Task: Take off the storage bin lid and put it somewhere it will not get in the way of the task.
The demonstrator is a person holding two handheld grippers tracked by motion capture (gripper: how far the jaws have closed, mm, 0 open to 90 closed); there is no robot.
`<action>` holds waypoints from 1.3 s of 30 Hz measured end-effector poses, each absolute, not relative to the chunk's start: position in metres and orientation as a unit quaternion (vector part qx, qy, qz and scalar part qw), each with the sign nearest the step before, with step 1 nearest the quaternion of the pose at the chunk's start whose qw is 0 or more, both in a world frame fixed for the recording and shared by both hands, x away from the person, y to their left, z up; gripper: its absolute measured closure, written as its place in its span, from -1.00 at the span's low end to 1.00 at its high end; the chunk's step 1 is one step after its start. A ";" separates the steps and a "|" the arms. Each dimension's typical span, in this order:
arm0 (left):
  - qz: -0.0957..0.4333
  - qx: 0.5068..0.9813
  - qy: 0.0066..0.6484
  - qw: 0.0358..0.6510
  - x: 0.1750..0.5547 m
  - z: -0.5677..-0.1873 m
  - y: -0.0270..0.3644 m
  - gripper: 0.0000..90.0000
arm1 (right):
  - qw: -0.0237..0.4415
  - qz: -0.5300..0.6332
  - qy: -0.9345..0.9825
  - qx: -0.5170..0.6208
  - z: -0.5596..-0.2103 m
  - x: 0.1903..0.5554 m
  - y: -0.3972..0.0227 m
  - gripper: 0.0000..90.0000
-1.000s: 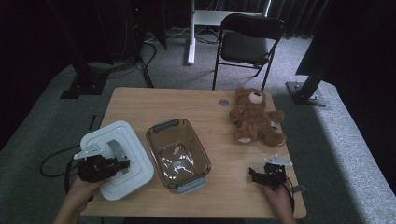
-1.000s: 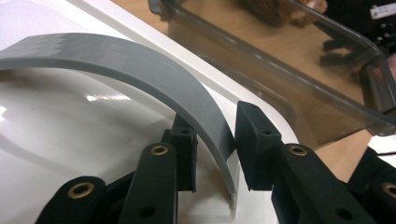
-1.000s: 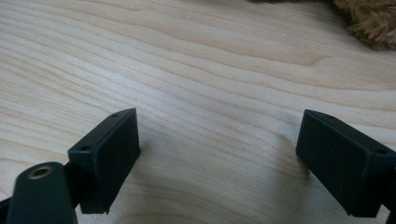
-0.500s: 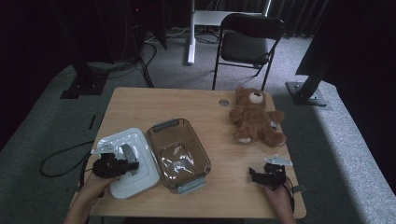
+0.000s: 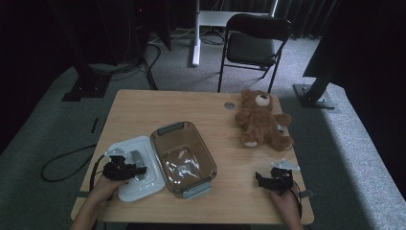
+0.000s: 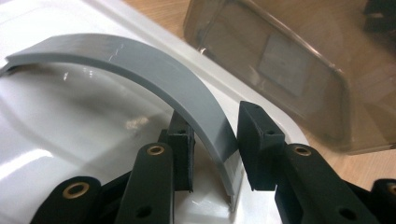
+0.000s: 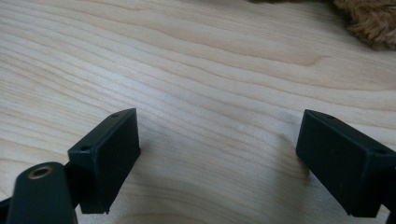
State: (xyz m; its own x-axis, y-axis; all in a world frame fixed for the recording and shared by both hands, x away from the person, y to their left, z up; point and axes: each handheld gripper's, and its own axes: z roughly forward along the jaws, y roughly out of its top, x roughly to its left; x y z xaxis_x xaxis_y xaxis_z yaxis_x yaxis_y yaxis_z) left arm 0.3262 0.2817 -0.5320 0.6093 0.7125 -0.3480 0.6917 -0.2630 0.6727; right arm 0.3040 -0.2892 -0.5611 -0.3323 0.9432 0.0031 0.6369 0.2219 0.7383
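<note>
left gripper is sitting at lower left of the high view, jaws clamping the grey handle of the white lid | lid is lying just left of the clear container | right gripper is resting at lower right, jaws standing wide apart over the bare table

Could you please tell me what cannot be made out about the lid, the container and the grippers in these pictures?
- Left gripper view: whether the pads press the lid's grey handle or stand just clear; the gap is too fine to judge.
- Same view: the white lid is cut off by the picture's edges.
- High view: the clear container's contents are lost in glare.
- High view: the right gripper is too small for detail.
</note>
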 end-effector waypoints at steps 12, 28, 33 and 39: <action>0.020 0.796 0.446 0.409 0.322 -0.536 0.280 0.05 | 0.232 0.331 0.746 0.529 -0.561 0.304 -0.289 -0.72; 0.117 0.771 0.478 0.405 0.294 -0.519 0.292 -0.66 | 0.232 0.331 0.746 0.529 -0.561 0.304 -0.289 -0.72; 0.157 0.758 0.494 0.397 0.283 -0.515 0.298 -0.81 | 0.232 0.331 0.746 0.529 -0.561 0.304 -0.289 -0.72; 0.180 0.741 0.523 0.381 0.277 -0.519 0.309 -0.81 | 0.232 0.331 0.746 0.529 -0.561 0.304 -0.289 -0.72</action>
State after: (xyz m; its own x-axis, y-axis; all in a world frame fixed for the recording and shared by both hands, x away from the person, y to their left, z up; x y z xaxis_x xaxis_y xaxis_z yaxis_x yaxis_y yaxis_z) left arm 0.2775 0.3093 -0.5185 0.3890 0.9119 -0.1310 0.6374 -0.1638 0.7529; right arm 0.3040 -0.2892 -0.5612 -0.3323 0.9432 0.0031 0.6361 0.2217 0.7391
